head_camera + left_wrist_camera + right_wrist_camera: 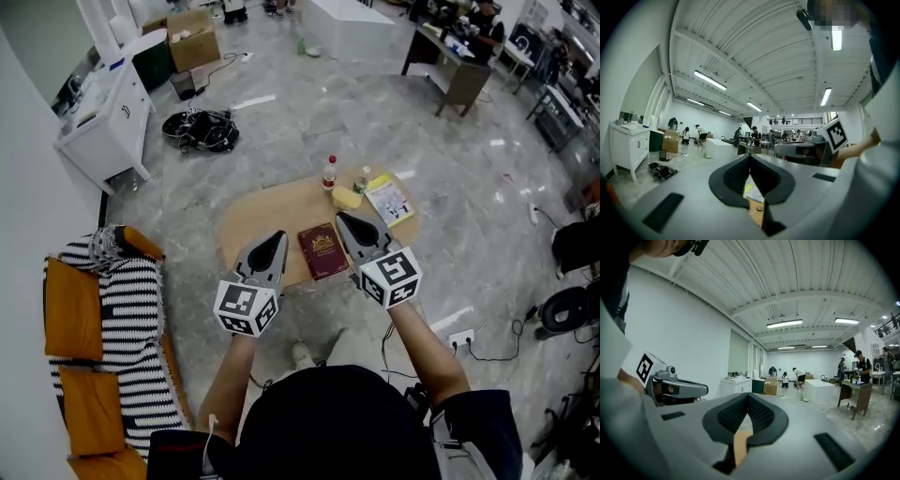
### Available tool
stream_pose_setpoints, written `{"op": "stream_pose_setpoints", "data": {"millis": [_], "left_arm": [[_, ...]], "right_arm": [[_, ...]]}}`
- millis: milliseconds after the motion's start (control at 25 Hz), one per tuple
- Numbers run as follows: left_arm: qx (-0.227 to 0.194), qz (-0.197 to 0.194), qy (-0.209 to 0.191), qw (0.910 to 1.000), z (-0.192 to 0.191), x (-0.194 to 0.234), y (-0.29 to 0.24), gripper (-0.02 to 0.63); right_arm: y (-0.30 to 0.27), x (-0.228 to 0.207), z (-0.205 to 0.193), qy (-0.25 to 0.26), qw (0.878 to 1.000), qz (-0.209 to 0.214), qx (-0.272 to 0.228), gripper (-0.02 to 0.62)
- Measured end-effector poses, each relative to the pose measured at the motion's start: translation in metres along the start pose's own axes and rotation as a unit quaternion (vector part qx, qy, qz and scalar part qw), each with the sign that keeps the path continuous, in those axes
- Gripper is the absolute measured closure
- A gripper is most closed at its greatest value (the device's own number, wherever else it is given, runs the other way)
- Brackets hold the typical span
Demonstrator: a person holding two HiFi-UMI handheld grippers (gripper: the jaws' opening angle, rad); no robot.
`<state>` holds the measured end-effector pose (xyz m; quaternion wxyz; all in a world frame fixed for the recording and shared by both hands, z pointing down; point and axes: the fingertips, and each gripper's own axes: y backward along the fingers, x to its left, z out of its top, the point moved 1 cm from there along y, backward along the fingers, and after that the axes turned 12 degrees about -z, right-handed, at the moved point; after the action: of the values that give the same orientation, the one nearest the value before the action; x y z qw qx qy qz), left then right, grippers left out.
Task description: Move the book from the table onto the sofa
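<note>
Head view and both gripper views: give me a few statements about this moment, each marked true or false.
1. The maroon book lies on the wooden table. True.
2. The left gripper holds the book. False: its jaws are shut on nothing.
3. A striped blanket covers part of the sofa. True.
4. The right gripper stands wide open. False: it is shut and empty.
5. The book is alone on the table. False: a red-capped bottle and a booklet are there too.
</note>
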<state>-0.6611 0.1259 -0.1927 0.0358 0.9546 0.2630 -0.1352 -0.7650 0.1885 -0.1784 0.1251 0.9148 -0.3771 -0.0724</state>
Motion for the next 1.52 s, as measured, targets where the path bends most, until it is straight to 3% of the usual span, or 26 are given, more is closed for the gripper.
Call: {"op": "stream_pose_setpoints", "data": {"millis": [640,800,1280,1520], "left_arm": [[0.035,0.022,0.061,0.9973,-0.079,0.042,-0.064,0.589],[0.042,0.023,0.092,0.9946,-0.105,0.047,-0.074,0.589],[0.071,0.045,0.177,0.9807,-0.221,0.057,-0.087,0.589],[0.085,0.049,0.199,0.9752,-0.268,0.057,-0.097,0.589]], "right_arm": [[-0.055,-0.058,-0.084,0.000,0.997,0.031,0.077,0.580],[-0.065,-0.068,-0.111,-0.002,0.994,0.044,0.103,0.580],[-0.089,-0.087,-0.226,-0.021,0.978,0.079,0.192,0.580],[-0.099,-0.092,-0.273,-0.021,0.971,0.092,0.221,0.580]]}}
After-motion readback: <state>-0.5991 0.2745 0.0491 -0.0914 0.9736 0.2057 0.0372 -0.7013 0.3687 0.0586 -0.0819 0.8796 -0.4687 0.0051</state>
